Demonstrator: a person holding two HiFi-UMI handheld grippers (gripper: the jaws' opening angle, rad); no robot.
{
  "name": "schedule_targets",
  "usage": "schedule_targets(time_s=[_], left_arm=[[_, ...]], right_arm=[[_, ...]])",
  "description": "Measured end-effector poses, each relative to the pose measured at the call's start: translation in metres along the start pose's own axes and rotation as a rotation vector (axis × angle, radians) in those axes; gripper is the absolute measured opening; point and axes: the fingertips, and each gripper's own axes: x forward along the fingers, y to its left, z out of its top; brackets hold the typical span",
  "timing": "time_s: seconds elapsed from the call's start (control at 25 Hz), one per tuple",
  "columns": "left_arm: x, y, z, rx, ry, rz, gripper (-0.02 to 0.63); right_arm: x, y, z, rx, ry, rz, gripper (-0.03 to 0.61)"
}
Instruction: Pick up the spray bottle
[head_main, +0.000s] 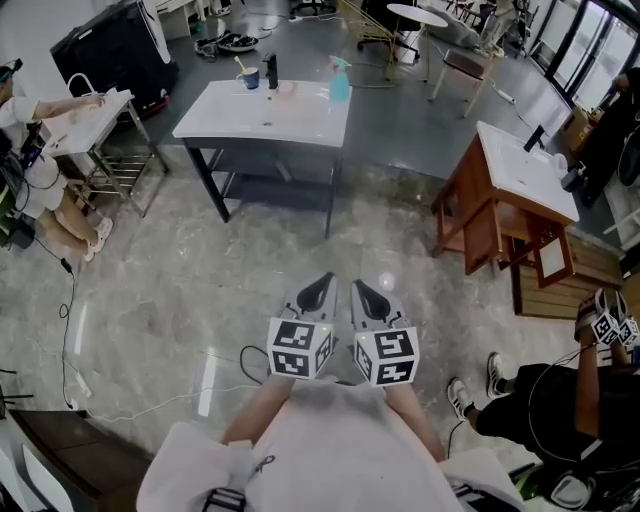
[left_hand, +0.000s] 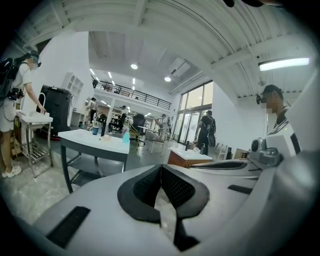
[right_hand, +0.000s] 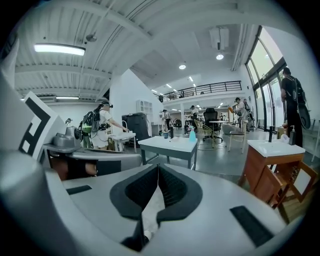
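Well ahead on the white counter (head_main: 225, 125), the spray bottle (head_main: 340, 80) stands untouched.
Nothing of the task is done yet: the left tongs (head_main: 321, 287) and the right tongs (head_main: 361, 291) hang close before the person's body, both clenched on nothing, well apart from the upright pale-blue bottle. I judge that the approach, the opening and the grasp are all left. No brand or writing is readable; the 2 marker cubes (head_main: 298, 350) carry only black-and-white squares.

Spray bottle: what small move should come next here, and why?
Probably a step forward toward the table. The spray bottle stands near its far edge, well out of reach across open floor. The left claw and right claw are held close to the person's body, both shut and empty. Opening a claw can likely wait until the bottle is near.
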Motion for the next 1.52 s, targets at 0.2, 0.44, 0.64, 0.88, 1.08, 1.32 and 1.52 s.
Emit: schedule_targets(time_s=[0.2, 0.44, 0.64, 0.88, 1.08, 1.32, 1.52], left_arm=[[0.019, 0.020, 0.002, -0.003, 0.023, 0.004, 0.026], [0.044, 0.054, 0.015, -0.024, 0.032, 0.011, 0.026], [0.070, 0.081, 0.021, -0.028, 0.047, 0.002, 0.026], [0.100, 0.110, 0.030, -0.021, 0.072, -0.021, 0.026], [0.123, 0.134, 0.039, -0.001, 0.092, -0.059, 0.026], [0.139, 0.168, 0.048, -0.034, 0.114, -0.091, 0.026], [0.153, 0.186, 0.048, -0.021, 0.130, -0.125, 0.026]], right_arm=[[0.027, -0.006, -0.001, -0.004, 0.029, 0.003, 0.028], [0.067, -0.010, 0.005, -0.005, 0.059, 0.012, 0.028], [0.104, -0.015, 0.007, -0.002, 0.086, 0.009, 0.028], [0.142, -0.028, 0.011, 0.031, 0.110, -0.022, 0.028], [0.176, -0.033, 0.017, 0.060, 0.118, -0.055, 0.028], [0.211, -0.027, 0.025, 0.069, 0.133, -0.075, 0.028], [0.234, -0.026, 0.027, 0.076, 0.146, -0.103, 0.028]])
